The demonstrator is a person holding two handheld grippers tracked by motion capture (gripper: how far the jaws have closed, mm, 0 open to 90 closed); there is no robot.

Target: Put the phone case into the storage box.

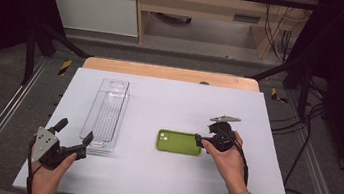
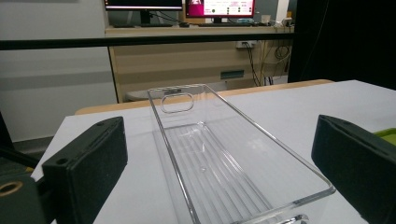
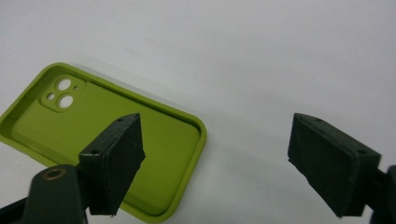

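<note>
From above, your right gripper [image 1: 199,140] sits at the right end of the green phone case [image 1: 179,142], which lies flat on the white table [image 1: 159,181] with its hollow side up. The tips of the jaws are right at the case's short edge, too small here to tell whether they touch it. Your left gripper [image 1: 74,137] rests near the table's front left corner, its jaws spread wide, with the near end of the clear plastic tray [image 1: 105,113] just ahead of them. The tray lies lengthwise away from you, well apart from the case.

Along your left gripper [image 2: 219,163], the two black pads stand far apart at the picture's sides, and the tray [image 2: 224,154] runs straight out between and beyond them, empty, with a handle cut-out in its far wall. Neither pad touches it. A sliver of the case [image 2: 386,134] peeks out behind the right-hand pad.

Along your right gripper [image 3: 219,163], the jaws are wide apart and grip nothing. The case [image 3: 154,135] lies beneath and beyond the left-hand pad, camera holes at its far end, while the right-hand pad hangs over bare table [image 3: 261,60].
</note>
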